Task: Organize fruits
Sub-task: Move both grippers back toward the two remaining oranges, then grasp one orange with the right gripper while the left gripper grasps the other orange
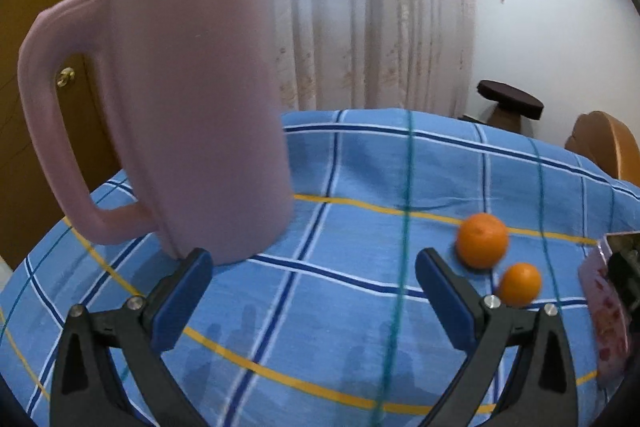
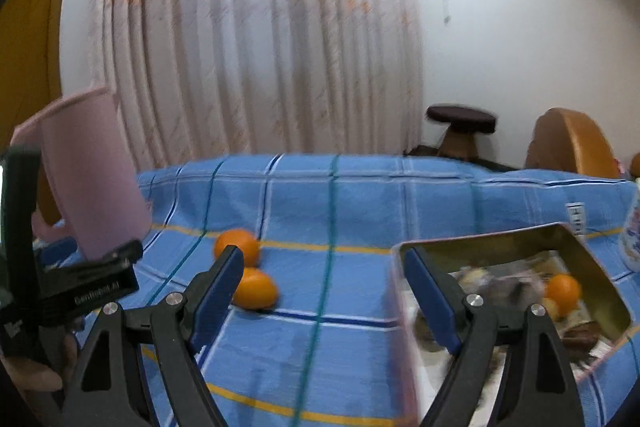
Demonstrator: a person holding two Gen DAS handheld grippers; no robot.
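Left wrist view: my left gripper has its fingers spread wide with nothing between them, above a worktop under a blue checked cloth. A pink pitcher stands upright at the left, its handle toward the left edge; the left finger's tip overlaps its base in the picture, and I cannot tell whether they touch. Right of the gripper lie two oranges on the cloth, a larger orange and, nearer, a smaller orange, close together. A pink-sided tin shows at the right edge.

Right wrist view: my right gripper is likewise released, fingers wide apart and empty. The two oranges sit left of centre, the far one and the near one touching or nearly so, the left finger partly covering both. The open tin, lower right, holds another orange among blurred items. The pitcher stands at the left, with my other gripper's body and a hand before it.
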